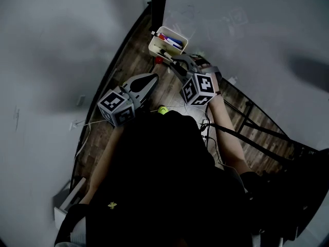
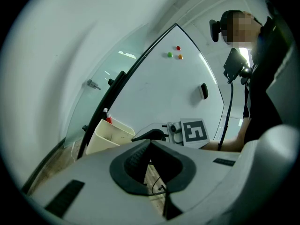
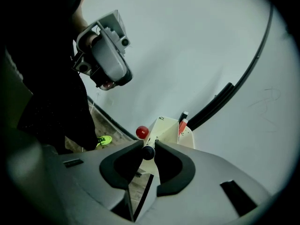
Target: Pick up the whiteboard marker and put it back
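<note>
My right gripper (image 3: 148, 146) is shut on the whiteboard marker (image 3: 148, 153), whose dark round end shows between the two pads. It points down at a cream marker box (image 3: 165, 129) just beyond, where a red marker (image 3: 182, 125) stands upright. In the head view the right gripper (image 1: 178, 64) hovers just below that box (image 1: 156, 45), which holds blue and red markers. My left gripper (image 1: 152, 81) hangs to the left of it, jaws together and nothing between them. In the left gripper view its pads (image 2: 139, 157) meet at the tip, facing the box (image 2: 110, 135).
The whiteboard (image 2: 164, 88) carries small magnets (image 2: 178, 48) and an eraser (image 2: 203, 91). A red ball (image 3: 142, 132) sits beside the box. A yellow-green object (image 1: 162, 109) lies on the wooden floor (image 1: 103, 133). Black stand legs (image 1: 257, 138) run on the right.
</note>
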